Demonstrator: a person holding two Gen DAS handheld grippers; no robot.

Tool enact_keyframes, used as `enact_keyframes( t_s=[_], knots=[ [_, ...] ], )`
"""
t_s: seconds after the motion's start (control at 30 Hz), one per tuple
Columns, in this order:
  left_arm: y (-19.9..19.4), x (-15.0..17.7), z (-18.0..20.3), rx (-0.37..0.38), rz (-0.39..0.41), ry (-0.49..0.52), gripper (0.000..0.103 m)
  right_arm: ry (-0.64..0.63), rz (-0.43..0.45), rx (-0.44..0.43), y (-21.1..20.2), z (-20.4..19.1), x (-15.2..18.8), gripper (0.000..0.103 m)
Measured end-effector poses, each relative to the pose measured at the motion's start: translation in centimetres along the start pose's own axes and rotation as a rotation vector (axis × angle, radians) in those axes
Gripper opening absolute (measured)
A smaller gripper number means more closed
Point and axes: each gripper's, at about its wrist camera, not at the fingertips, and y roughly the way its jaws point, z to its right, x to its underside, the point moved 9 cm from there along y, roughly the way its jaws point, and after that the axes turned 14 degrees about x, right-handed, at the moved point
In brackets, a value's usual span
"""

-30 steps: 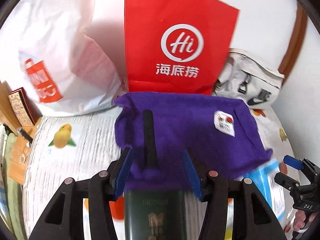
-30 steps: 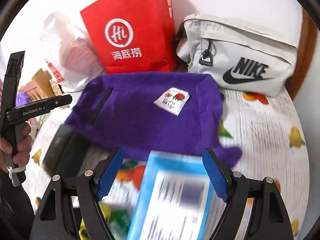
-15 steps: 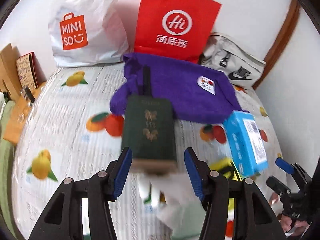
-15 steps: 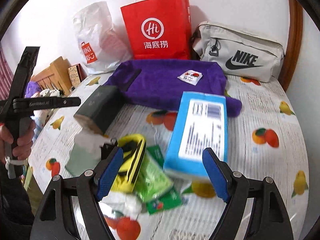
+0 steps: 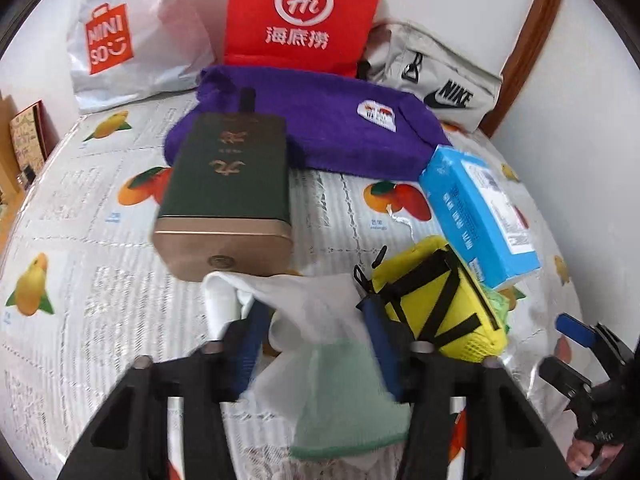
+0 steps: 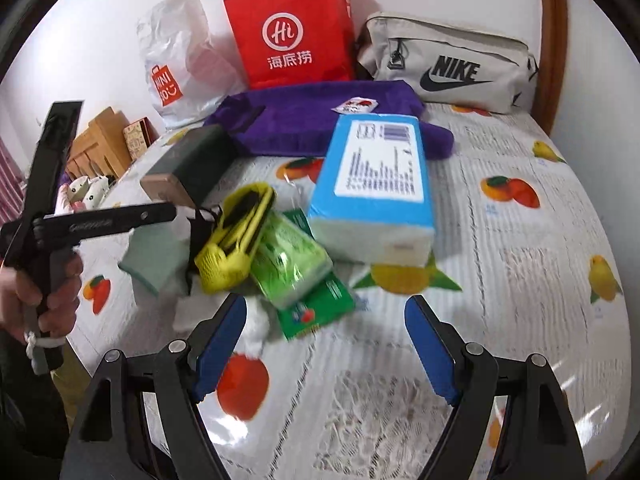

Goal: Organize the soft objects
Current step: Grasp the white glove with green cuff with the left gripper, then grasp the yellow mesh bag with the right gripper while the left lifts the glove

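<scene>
The left tool [image 5: 316,344] points down at a white and pale green cloth [image 5: 332,376] lying on the fruit-print surface [image 5: 100,320]. Its jaws are closing, with the cloth between the blue pads [image 5: 250,344]; whether the pads already press on the fabric cannot be told, as the view is blurred there.

The right tool [image 6: 324,344] hovers released, jaws spread wide, with nothing between them. Only bare surface lies under it.

Item positions:
- A yellow mesh pouch [image 6: 236,236] lies just right of the cloth.
- A green tissue pack [image 6: 290,260] touches the pouch.
- A blue tissue pack [image 6: 376,188] rests partly on the green pack.
- A dark green box [image 5: 230,184] with a bronze end lies beyond the cloth, its far end on a purple towel [image 5: 332,128].
- A red paper bag [image 5: 304,16], a white plastic bag [image 5: 132,36] and a grey waist bag [image 6: 448,64] stand along the wall behind the towel.
</scene>
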Motion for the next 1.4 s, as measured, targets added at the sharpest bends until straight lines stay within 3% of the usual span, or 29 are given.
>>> enact_keyframes(
  t_s=[0.1,0.17,0.43,0.57,0.8,1.03,1.07,1.17,1.33,1.4],
  knots=[
    [0.5,-0.6,0.0,-0.03,0.011,0.026,0.009,0.008,-0.012,0.017,0.3,0.5,0.7,0.082],
    [-0.2,-1.1,0.6,-0.001,0.027,0.043,0.007,0.011,-0.017,0.027,0.3,0.8,1.0,0.082],
    [-5.1,-3.6,2.3,0.038,0.125,0.061,0.006,0.023,0.02,0.008,-0.7,0.6,0.0,0.082],
    [-7.3,-3.9,1.7,-0.004,0.157,0.069,0.006,0.002,0.046,-0.022,-1.1,-0.7,-1.0,0.082],
    [-10.6,-2.1,-1.3,-0.079,0.181,0.039,0.006,-0.074,0.075,-0.053,-0.1,-4.4,-3.2,0.082],
    [-10.4,0.6,-4.3,-0.068,0.155,-0.012,0.006,-0.149,0.027,-0.022,3.2,-7.9,-3.6,0.081],
    [-10.2,1.0,-4.5,-0.061,0.152,-0.021,0.006,-0.152,0.014,-0.026,3.6,-8.1,-3.4,0.079],
    [-9.0,1.8,-5.2,-0.033,0.132,-0.046,0.007,-0.176,-0.009,-0.023,4.7,-9.1,-2.9,0.052],
    [-7.6,2.5,-6.1,-0.005,0.116,-0.076,0.007,-0.202,0.032,-0.032,4.0,-9.8,-3.0,0.035],
    [-7.2,2.7,-6.5,0.001,0.113,-0.089,0.007,-0.17,0.039,-0.077,3.4,-9.7,-3.2,0.016]
  ],
)
